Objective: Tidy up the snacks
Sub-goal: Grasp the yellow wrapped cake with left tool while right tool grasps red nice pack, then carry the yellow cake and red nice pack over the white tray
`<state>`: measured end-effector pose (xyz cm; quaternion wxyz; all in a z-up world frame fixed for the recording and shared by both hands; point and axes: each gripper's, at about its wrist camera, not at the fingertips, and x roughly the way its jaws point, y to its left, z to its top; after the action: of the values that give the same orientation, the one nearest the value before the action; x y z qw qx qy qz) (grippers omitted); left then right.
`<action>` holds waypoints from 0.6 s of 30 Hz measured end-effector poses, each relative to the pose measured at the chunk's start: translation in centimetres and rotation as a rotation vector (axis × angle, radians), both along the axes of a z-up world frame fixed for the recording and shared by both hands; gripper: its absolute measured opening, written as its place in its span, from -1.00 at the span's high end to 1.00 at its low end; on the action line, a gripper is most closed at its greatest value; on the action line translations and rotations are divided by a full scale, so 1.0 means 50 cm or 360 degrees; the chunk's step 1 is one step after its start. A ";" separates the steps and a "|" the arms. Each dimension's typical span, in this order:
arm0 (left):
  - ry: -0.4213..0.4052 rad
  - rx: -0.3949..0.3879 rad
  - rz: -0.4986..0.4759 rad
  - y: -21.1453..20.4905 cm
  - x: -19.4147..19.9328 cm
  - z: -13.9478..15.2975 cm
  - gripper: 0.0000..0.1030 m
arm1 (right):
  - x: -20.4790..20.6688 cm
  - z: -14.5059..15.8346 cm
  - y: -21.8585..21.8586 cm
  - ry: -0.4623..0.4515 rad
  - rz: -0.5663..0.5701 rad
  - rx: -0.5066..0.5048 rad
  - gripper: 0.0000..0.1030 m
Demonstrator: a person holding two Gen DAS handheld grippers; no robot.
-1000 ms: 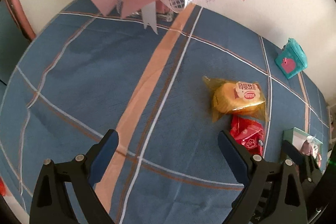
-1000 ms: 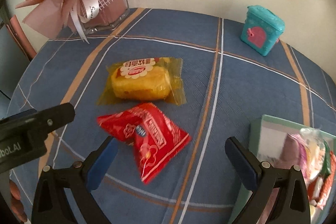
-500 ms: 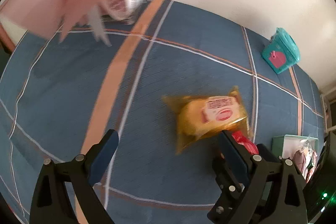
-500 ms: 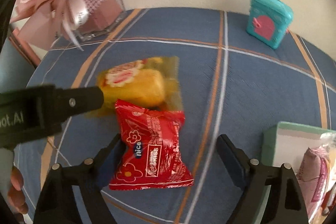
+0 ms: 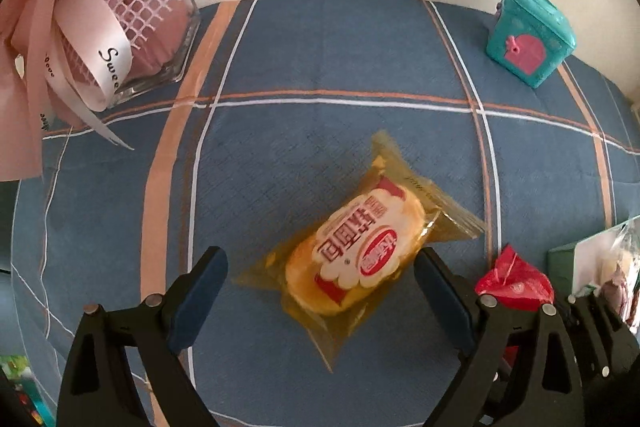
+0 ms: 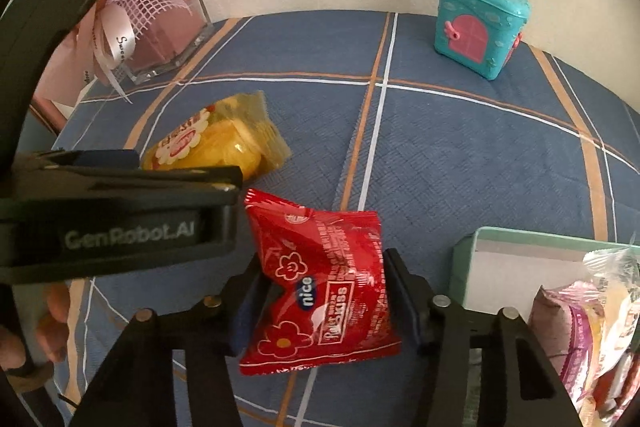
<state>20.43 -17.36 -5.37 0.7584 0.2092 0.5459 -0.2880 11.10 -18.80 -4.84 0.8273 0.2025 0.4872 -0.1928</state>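
The right gripper is closing on the red snack packet, both pads pressing its dented sides, near the table's front edge. The left gripper is narrowing, jaws apart, straddling the yellow cake packet at mid-table; the right pad is touching the wrapper, the left is standing clear. The green box holding wrapped snacks is sitting at the right edge. A teal toy house and a glass vase are standing along the back edge.
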 end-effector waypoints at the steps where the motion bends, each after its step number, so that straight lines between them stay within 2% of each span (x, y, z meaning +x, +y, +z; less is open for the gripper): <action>1: 0.0021 -0.0022 0.0005 -0.001 0.002 0.000 -0.60 | -0.001 0.000 -0.001 -0.0003 -0.0002 0.0006 -0.09; 2: 0.0043 -0.0046 0.0011 -0.002 0.004 0.000 -0.41 | -0.002 0.001 -0.003 -0.0005 -0.0003 0.0013 -0.08; 5: 0.0072 -0.0065 0.0034 0.002 0.001 -0.003 -0.10 | -0.007 0.003 -0.006 0.0003 -0.0009 0.0024 -0.04; 8: 0.0093 -0.0114 0.0079 0.017 -0.009 0.001 0.10 | -0.014 0.006 -0.009 0.0010 -0.0030 0.0055 -0.02; 12: 0.0069 -0.0119 0.0175 0.057 -0.040 0.015 0.17 | -0.027 0.018 -0.001 0.0015 -0.0037 0.0076 0.01; 18: 0.0089 -0.0243 0.0334 0.121 -0.094 0.045 0.18 | -0.064 0.068 0.022 0.0004 -0.0029 0.0057 0.01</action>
<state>15.72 -11.33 -3.10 0.7826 0.0845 0.5623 -0.2535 7.91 -17.69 -1.47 0.8212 0.2213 0.4897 -0.1918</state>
